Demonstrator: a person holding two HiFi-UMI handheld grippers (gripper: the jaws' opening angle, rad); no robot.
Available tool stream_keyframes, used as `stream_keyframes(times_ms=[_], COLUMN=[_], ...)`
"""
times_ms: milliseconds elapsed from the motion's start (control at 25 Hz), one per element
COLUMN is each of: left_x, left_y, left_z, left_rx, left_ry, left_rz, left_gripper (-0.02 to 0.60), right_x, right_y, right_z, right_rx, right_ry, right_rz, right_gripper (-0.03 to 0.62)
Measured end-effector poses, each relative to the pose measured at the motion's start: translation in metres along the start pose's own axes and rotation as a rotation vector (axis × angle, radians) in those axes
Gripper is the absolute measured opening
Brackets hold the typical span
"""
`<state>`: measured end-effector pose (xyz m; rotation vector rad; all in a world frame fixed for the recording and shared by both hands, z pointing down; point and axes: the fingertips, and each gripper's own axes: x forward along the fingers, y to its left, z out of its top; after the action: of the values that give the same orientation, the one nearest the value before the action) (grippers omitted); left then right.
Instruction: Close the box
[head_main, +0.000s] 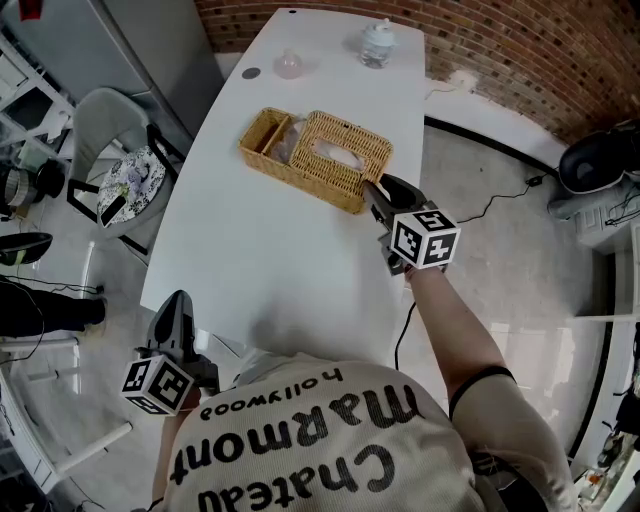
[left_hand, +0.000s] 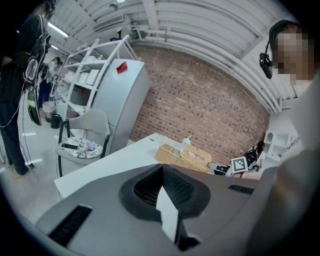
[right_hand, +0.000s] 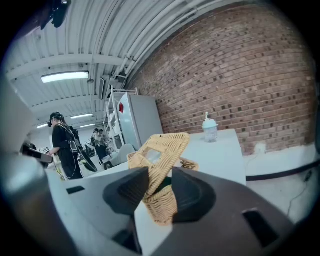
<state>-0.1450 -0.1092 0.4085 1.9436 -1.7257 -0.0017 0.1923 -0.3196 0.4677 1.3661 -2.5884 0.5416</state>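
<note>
The right gripper's (right_hand: 160, 175) two fingers (right_hand: 125, 192) are apart. The thin edge of the woven lid (right_hand: 162, 150) runs up between them. The lid leans on one finger, and there is a dark gap beside the other finger, so they are not squeezing it. Seen from the head view, this gripper (head_main: 372, 188) is at the near end of the box, touching it.

The left gripper's (left_hand: 162, 167) fingers (left_hand: 145, 190) are together at the tips, with nothing between them. It (head_main: 178, 300) is well away from the box, down by the near edge of the table and close to the person's body.

The box (head_main: 330, 178) is a long basket made of yellow-brown wicker. Its lid (head_main: 350, 135) is woven the same way and has a long hole in the middle with something pale showing in it. From the right gripper view the lid is tilted up, with its near edge higher than the basket wall. From the head view the lid sits over the part of the box nearest the right gripper. The other end (head_main: 266, 134) of the box is uncovered, and you can see down inside it.

The box is on a white table (head_main: 280, 260). Past the box, at the far end of the table, is a clear cup (head_main: 378, 44) with a lid. Near it is a small round see-through thing (head_main: 288, 66). Off the table, to the left of the box, is a grey chair (head_main: 122, 160) with a patterned cushion. Beyond the box there is a red brick wall (head_main: 500, 40).
</note>
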Motion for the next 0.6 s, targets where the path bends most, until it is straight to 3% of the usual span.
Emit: stream_keyframes(times_ms=[600], left_x=[0.0047], left_y=[0.0017], left_z=[0.0011], left_rx=[-0.010], left_ry=[0.006], left_rz=[-0.002], left_gripper=[0.000], right_x=[0.0026], right_y=[-0.0044], right_z=[-0.0018], right_rx=[0.044], right_ry=[0.004], right_rz=[-0.022], right_gripper=[0.147])
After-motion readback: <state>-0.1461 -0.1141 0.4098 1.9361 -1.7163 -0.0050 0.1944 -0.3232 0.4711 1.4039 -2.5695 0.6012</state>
